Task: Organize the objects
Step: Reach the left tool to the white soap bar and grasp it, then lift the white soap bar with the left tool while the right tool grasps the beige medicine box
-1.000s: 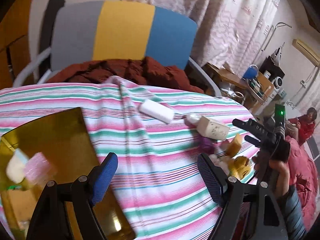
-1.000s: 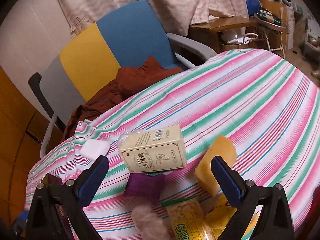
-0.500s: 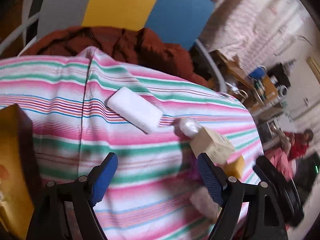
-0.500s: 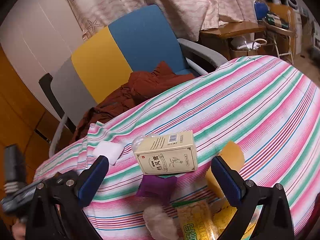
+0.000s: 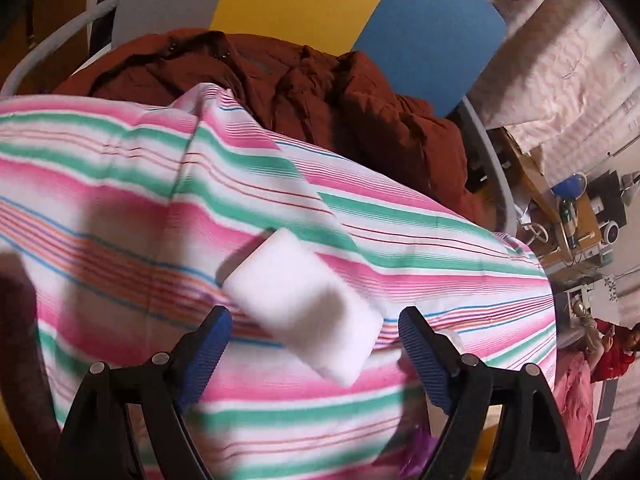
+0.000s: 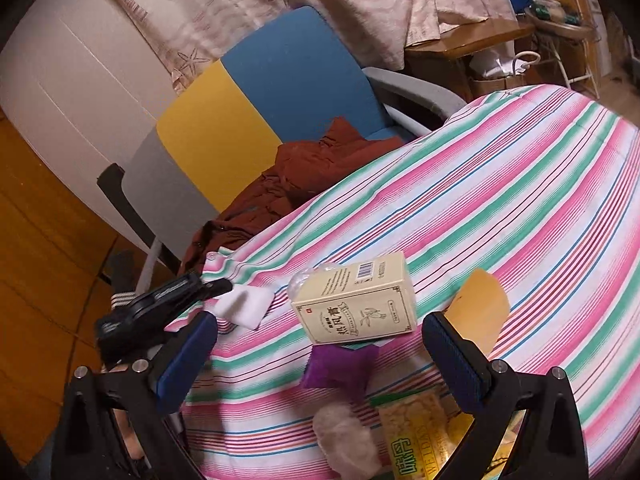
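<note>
My left gripper (image 5: pixel 314 334), jaws spread wide, frames the white rectangular foam block (image 5: pixel 302 308) for grasping; right gripper (image 6: pixel 320 354) idles agape

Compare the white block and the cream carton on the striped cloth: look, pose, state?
The white block is plain and unmarked; the cream carton carries print and a barcode. The white block lies straight ahead of the open left gripper, ungripped; the cream carton sits ahead of the open right gripper, also ungripped. The white block lies alone on the cloth; the cream carton has a purple piece at its near edge. Both are box-shaped and rest on the striped cloth.
</note>
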